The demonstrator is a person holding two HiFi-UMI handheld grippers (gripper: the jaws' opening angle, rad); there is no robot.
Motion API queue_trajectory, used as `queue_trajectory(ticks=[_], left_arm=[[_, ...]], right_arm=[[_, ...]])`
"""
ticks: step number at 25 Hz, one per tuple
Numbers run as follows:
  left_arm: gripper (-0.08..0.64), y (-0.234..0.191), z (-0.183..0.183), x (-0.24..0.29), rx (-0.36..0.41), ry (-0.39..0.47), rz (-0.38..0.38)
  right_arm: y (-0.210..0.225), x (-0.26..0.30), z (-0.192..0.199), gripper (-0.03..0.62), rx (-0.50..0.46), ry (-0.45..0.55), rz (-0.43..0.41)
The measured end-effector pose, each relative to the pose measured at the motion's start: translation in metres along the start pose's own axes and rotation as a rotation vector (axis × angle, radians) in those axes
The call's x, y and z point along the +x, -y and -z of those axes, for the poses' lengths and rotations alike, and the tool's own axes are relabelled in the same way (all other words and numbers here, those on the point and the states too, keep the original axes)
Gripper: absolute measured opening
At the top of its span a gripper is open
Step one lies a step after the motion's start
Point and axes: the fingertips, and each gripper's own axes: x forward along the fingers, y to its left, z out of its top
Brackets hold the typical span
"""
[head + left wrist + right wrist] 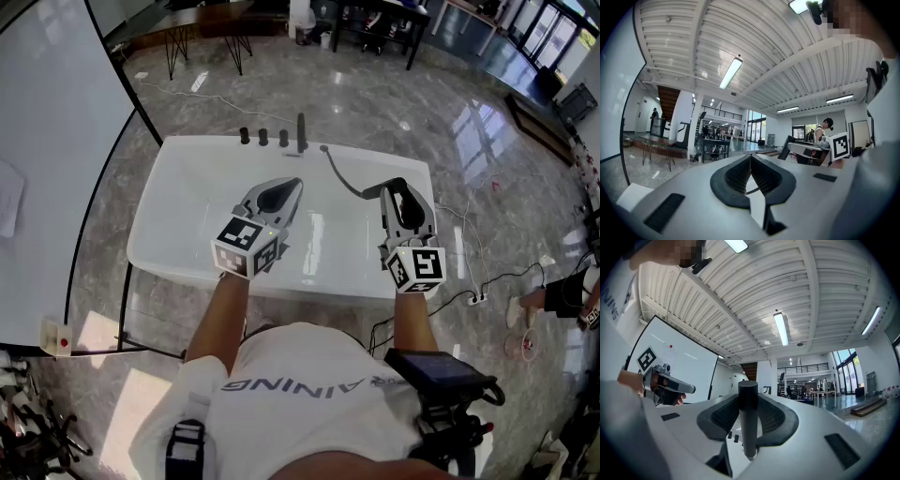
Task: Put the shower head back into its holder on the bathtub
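Note:
A white bathtub [169, 202] lies in front of me, with three black knobs [263, 137] and a tall black post [301, 131] on its far rim. A dark hose [342, 178] runs from the rim to the black stick-shaped shower head [748, 418]. My right gripper [397, 190] is shut on the shower head and holds it over the tub's right half. In the right gripper view the shower head stands upright between the jaws [749, 416]. My left gripper [278, 193] hovers over the tub's middle, jaws together and empty [751, 159].
A white panel with a black frame [56, 141] stands at the left. Cables and a power strip [476, 298] lie on the glossy floor to the right. Black tables [375, 19] stand at the back. A person's leg [562, 292] shows at the right edge.

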Motion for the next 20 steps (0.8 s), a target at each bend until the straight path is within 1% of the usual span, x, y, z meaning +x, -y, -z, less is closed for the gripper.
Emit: queue_trajectory(ticks=[14,20], left_arm=[[0.014,-0.0003,0.0002,-0.0004,0.004,-0.008,0.006],[0.014,0.0017,0.0000,0.0046,0.001,-0.017,0.001]], right_arm=[[-0.0050,0.0040,-0.0016,0.123,-0.004,-0.003,-0.012],[0.0019,0.0030,-0.0023,0.123,0.030,0.018,-0.013]])
